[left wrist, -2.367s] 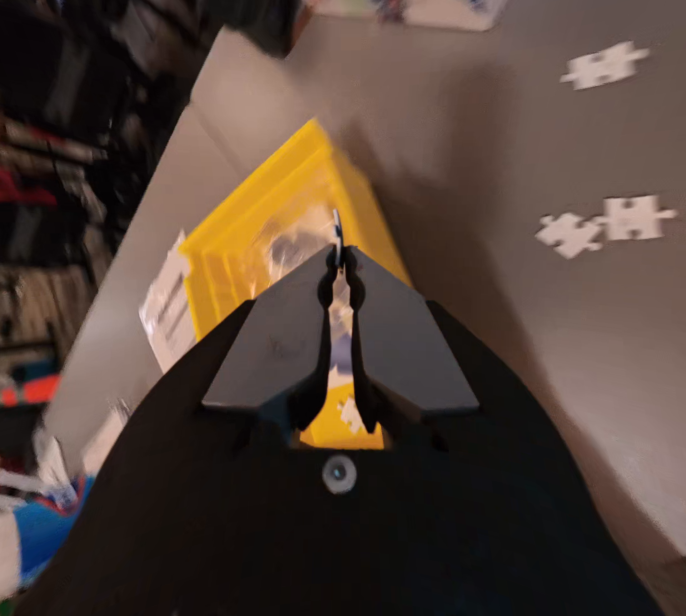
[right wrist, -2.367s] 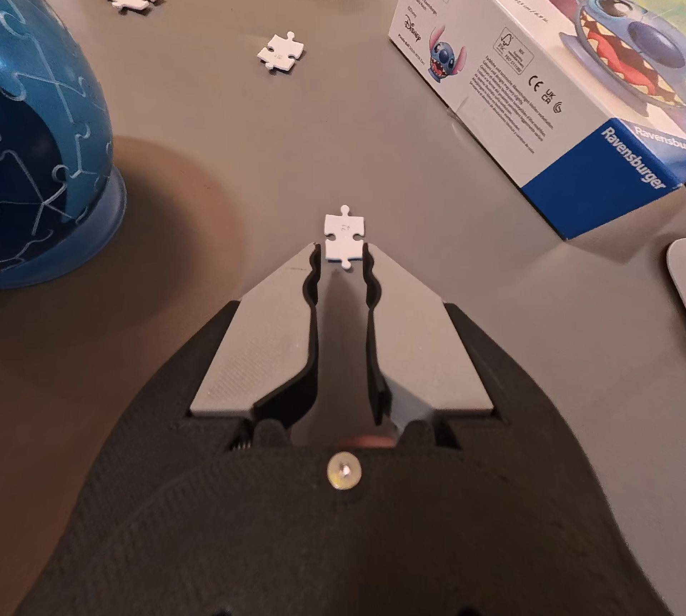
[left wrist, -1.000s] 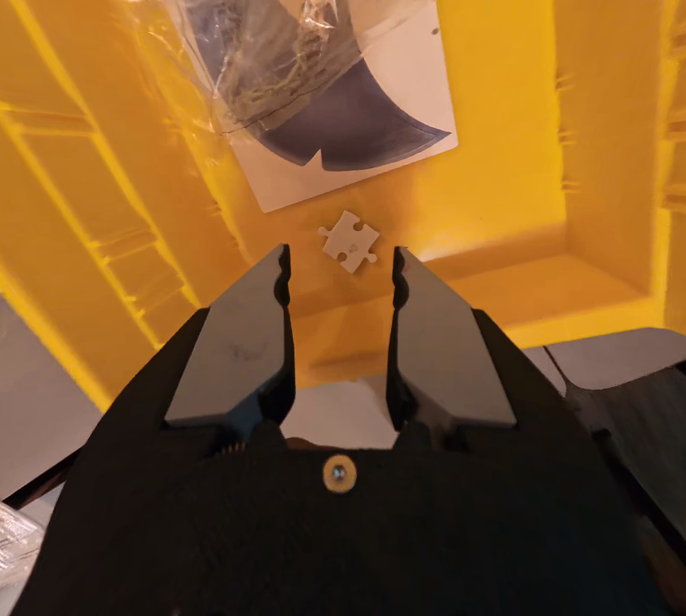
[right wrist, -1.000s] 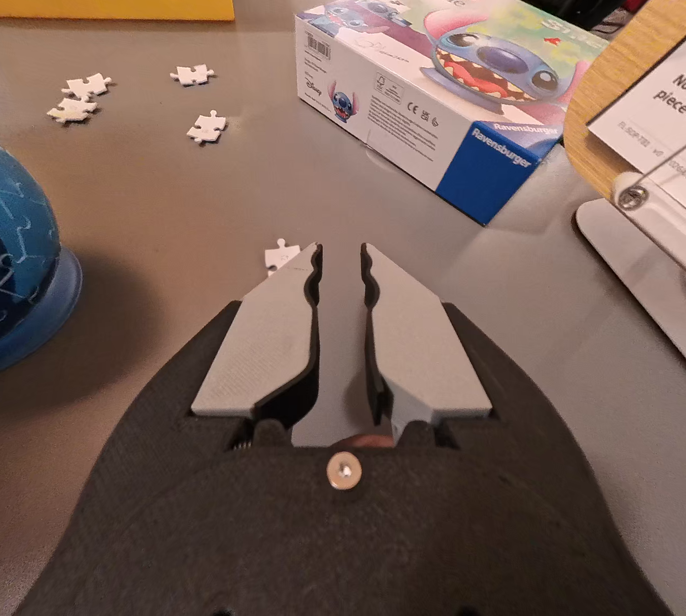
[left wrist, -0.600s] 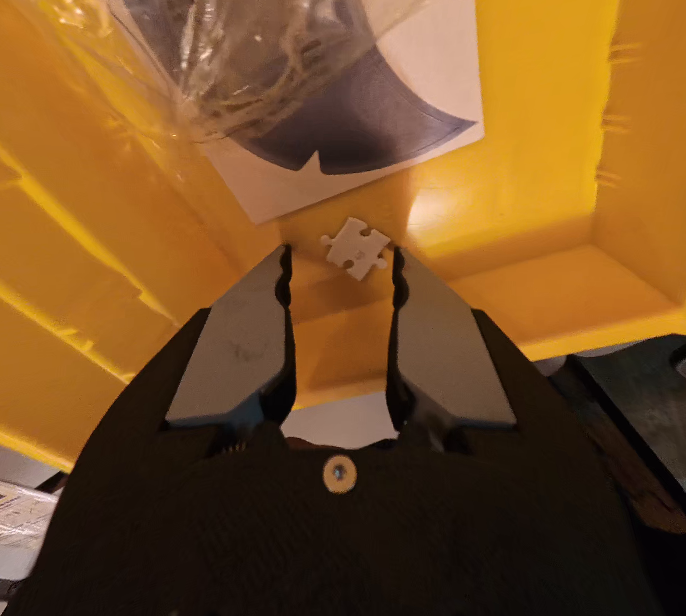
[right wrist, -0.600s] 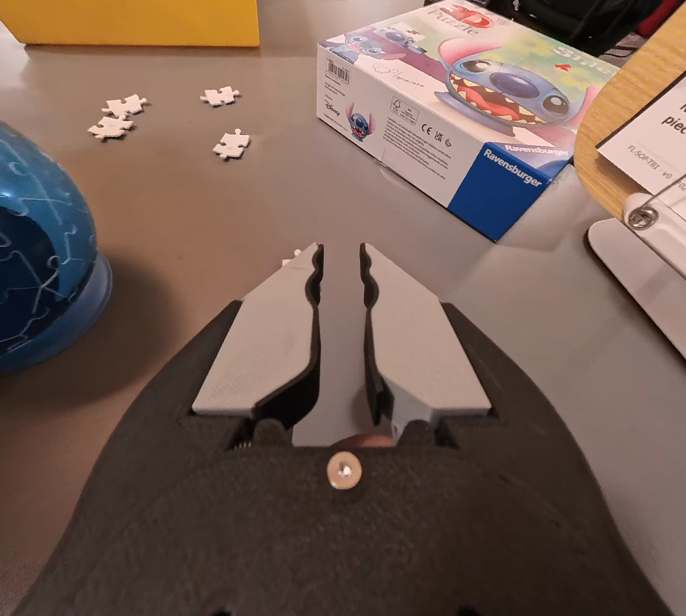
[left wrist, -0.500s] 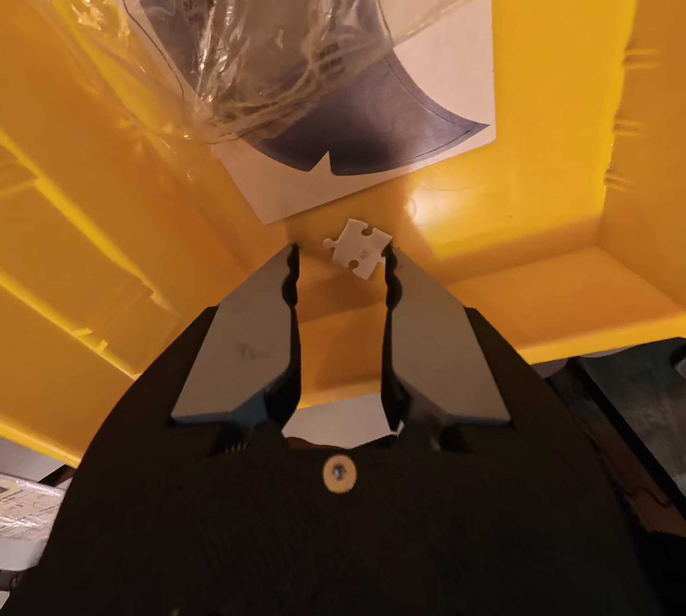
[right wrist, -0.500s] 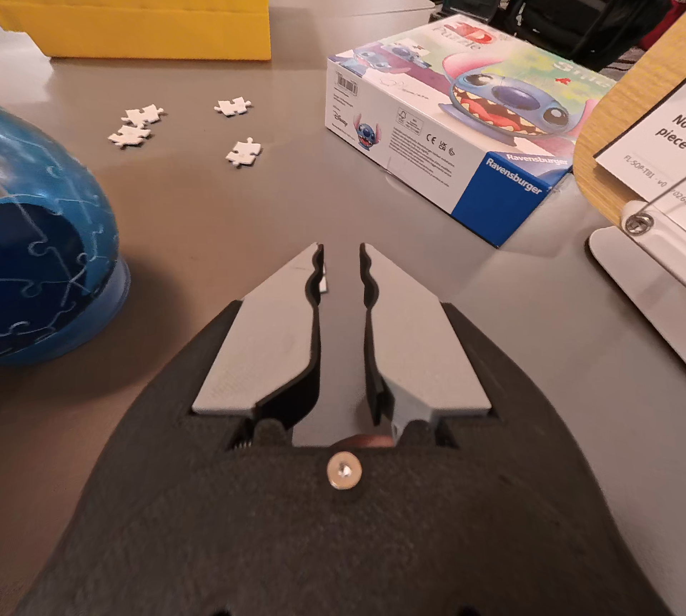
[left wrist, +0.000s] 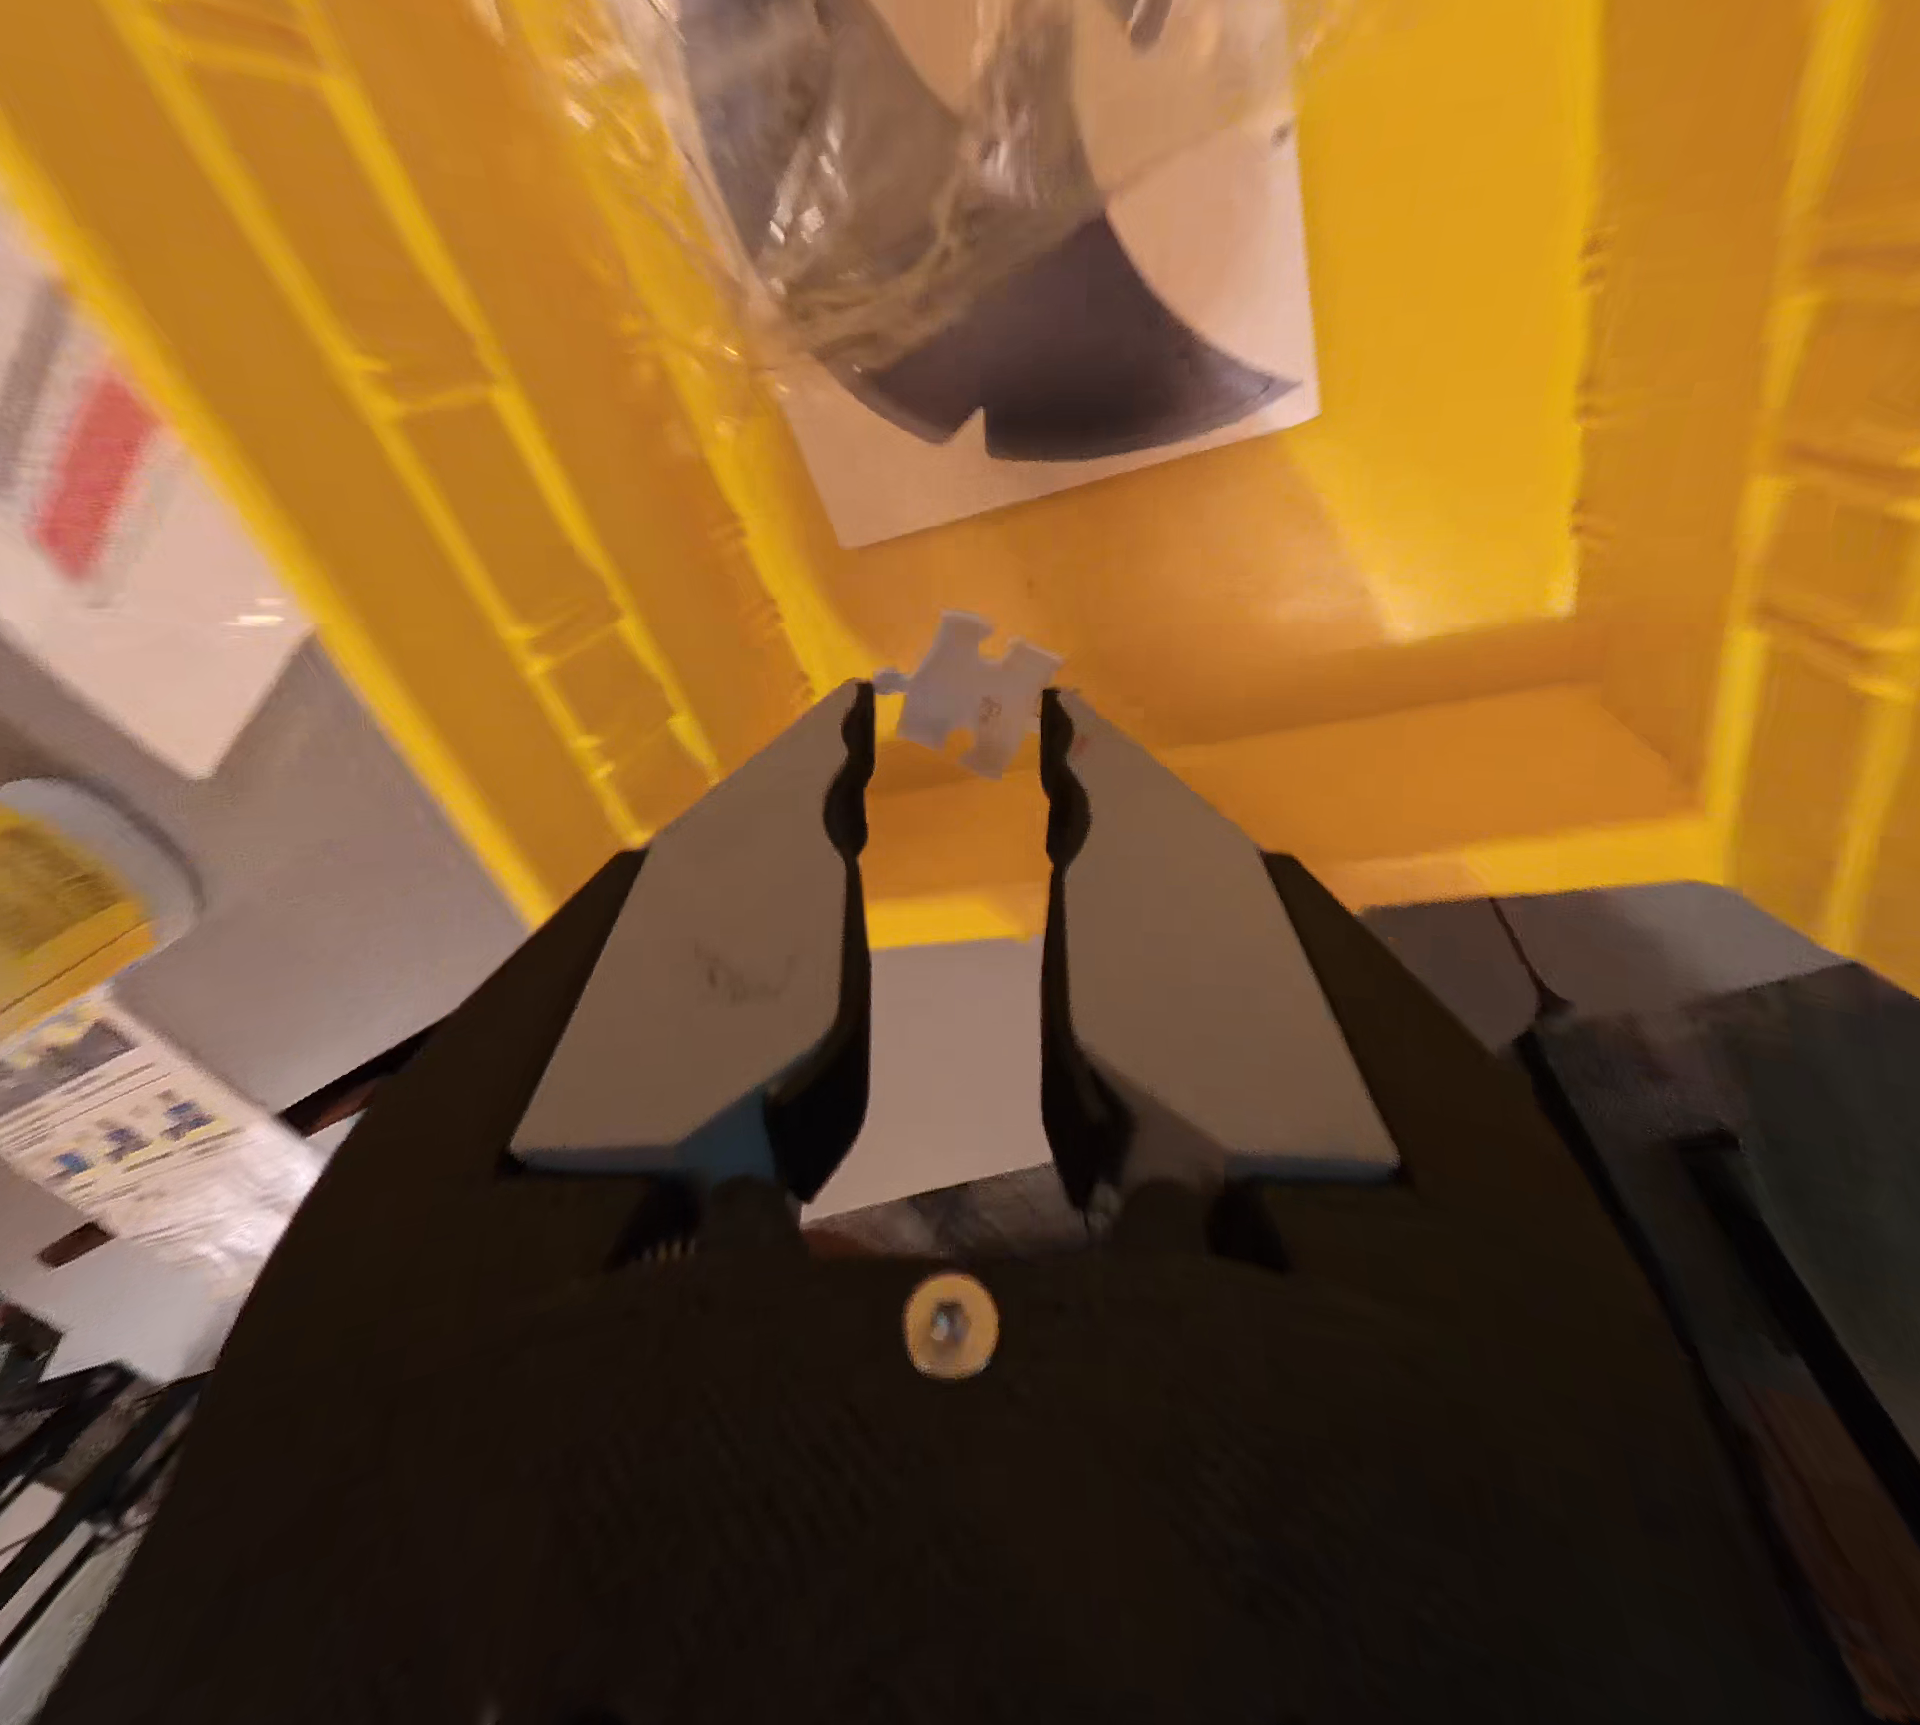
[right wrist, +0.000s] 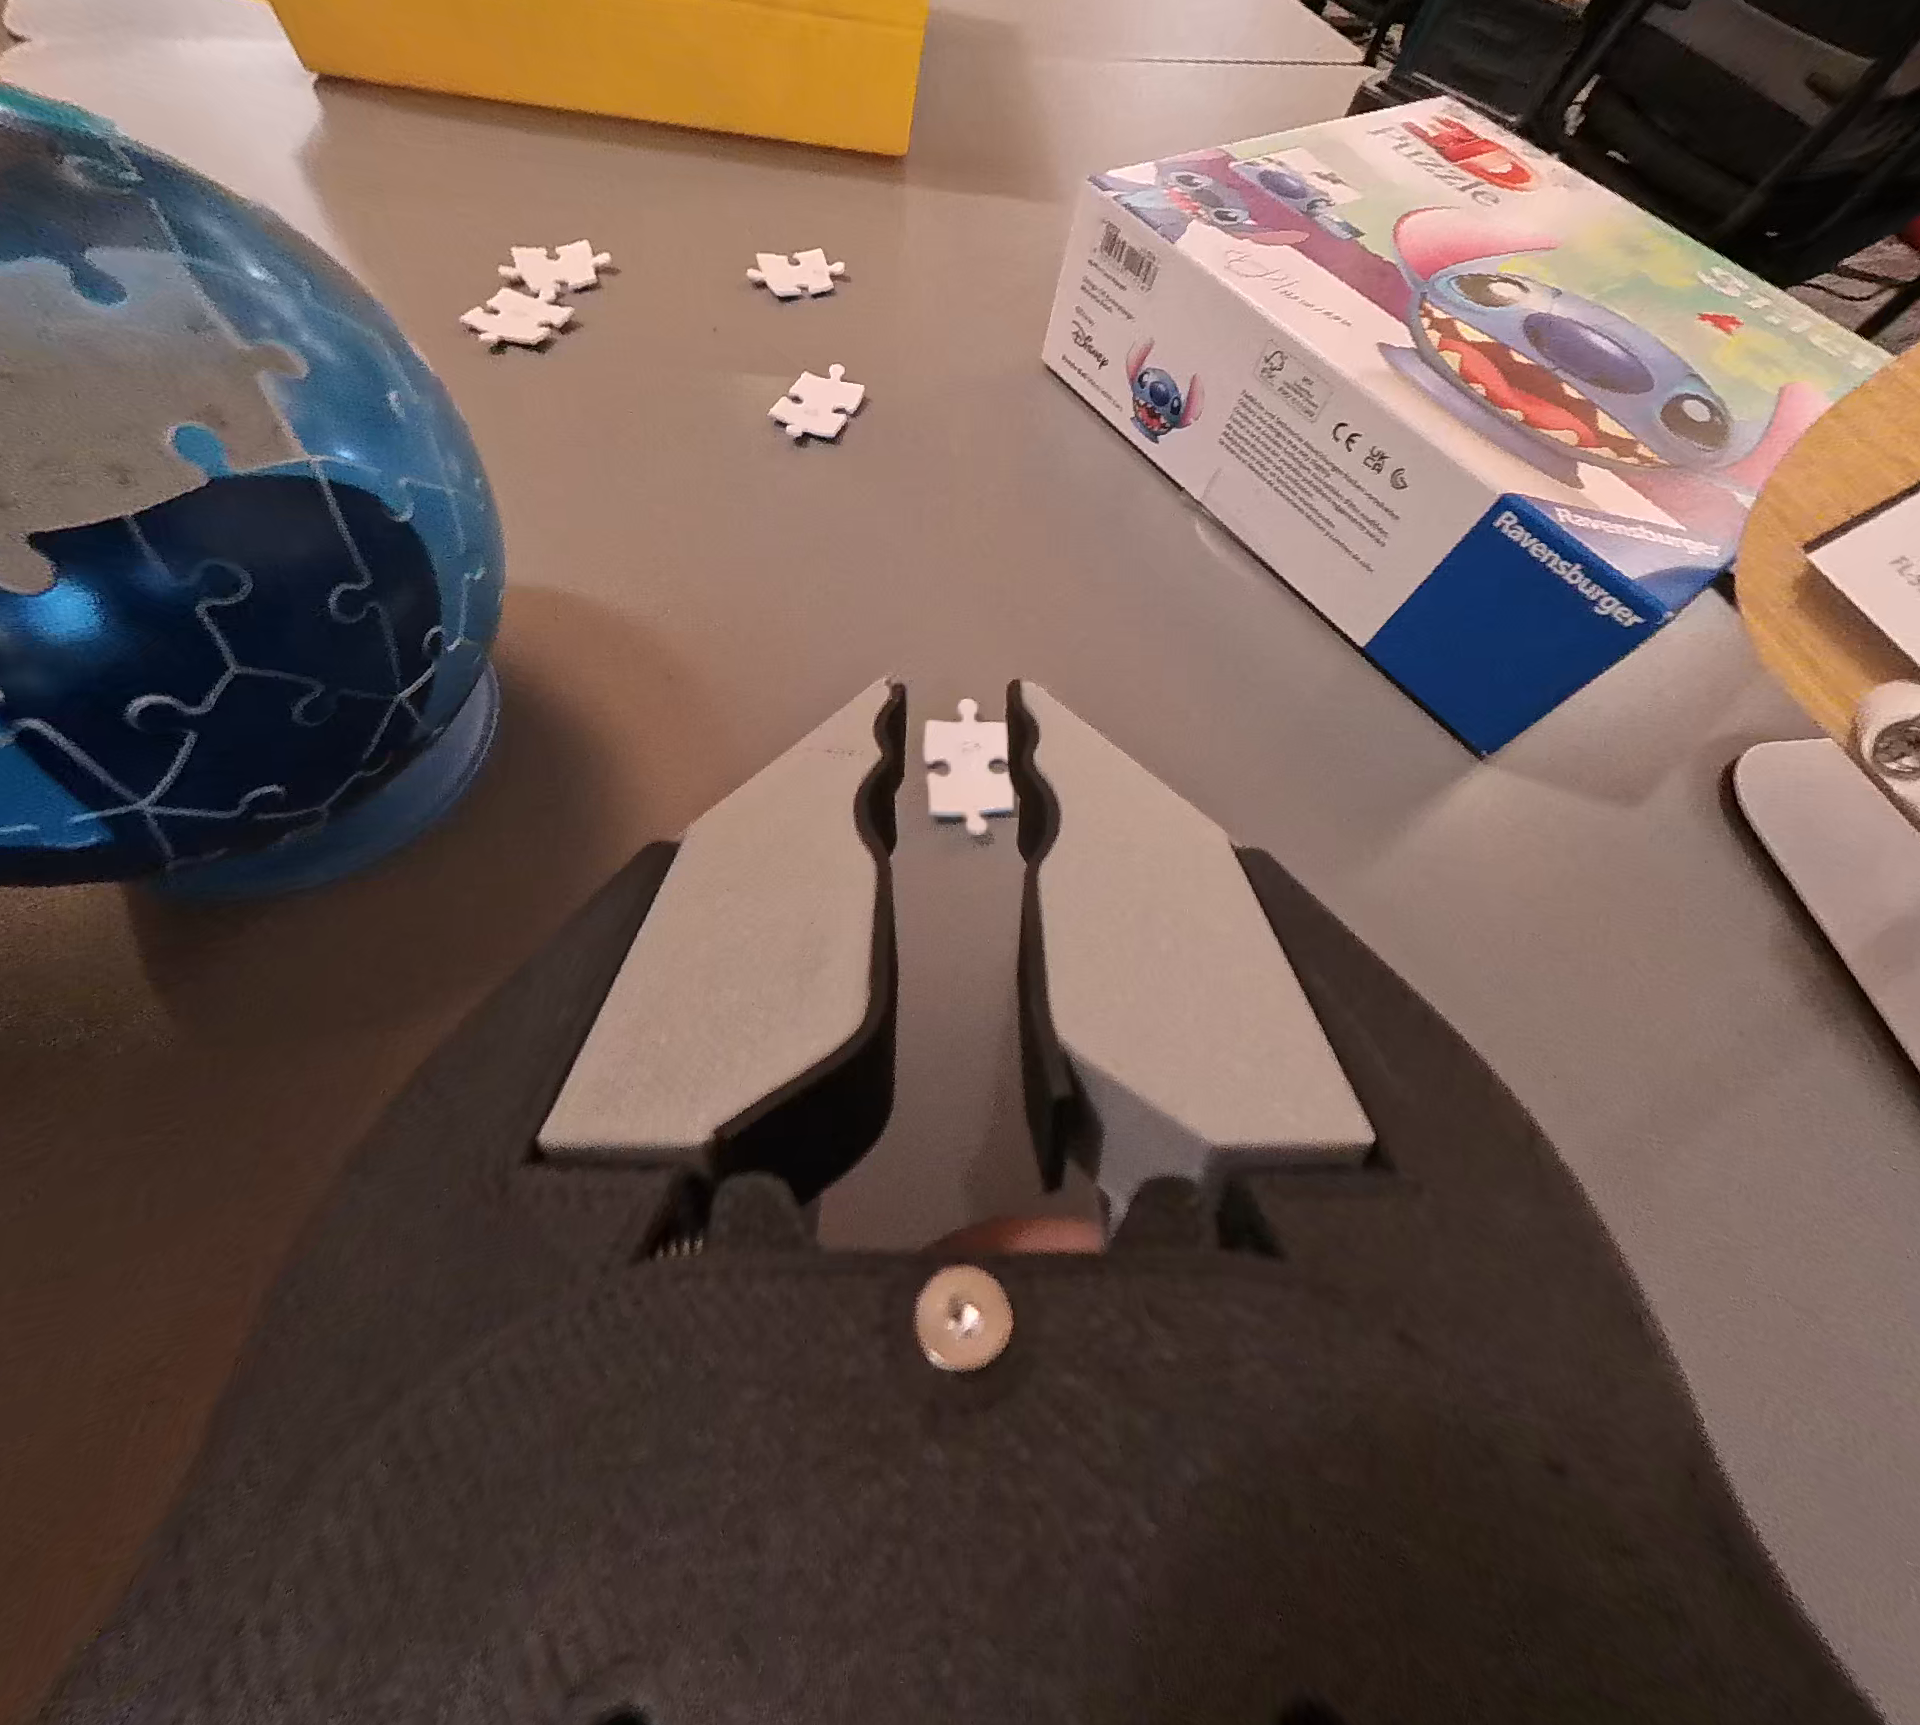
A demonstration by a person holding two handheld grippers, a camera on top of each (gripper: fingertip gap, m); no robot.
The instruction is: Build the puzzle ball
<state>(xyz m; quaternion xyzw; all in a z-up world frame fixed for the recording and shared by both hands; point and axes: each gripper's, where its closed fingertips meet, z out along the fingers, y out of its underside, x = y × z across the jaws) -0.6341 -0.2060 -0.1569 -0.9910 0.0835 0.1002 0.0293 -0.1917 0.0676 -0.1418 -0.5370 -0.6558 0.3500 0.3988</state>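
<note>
My left gripper [left wrist: 954, 711] is shut on a white puzzle piece [left wrist: 977, 688], pinched between its fingertips above the floor of the yellow bin [left wrist: 1455, 345]. The view is blurred. The partly built blue puzzle ball [right wrist: 208, 595] stands on its blue base at the left of the grey table, with a gap in its upper shell. My right gripper [right wrist: 954, 701] is open, low over the table to the right of the ball. A white puzzle piece [right wrist: 968, 766] lies on the table between its fingertips.
In the bin lies a clear plastic bag over a printed sheet [left wrist: 987, 221]. The bin [right wrist: 582, 2] stands at the back of the table. Loose white pieces [right wrist: 535, 293] [right wrist: 795, 273] [right wrist: 819, 405] lie in front of it. The puzzle box [right wrist: 1455, 387] and a wooden board [right wrist: 1808, 553] are at the right. About 55 cm separates my left fingertips from my right.
My left gripper closed on the white piece in the bin and drew back with it. My right gripper shifted, so the table piece is now between its fingertips instead of behind its left finger.
</note>
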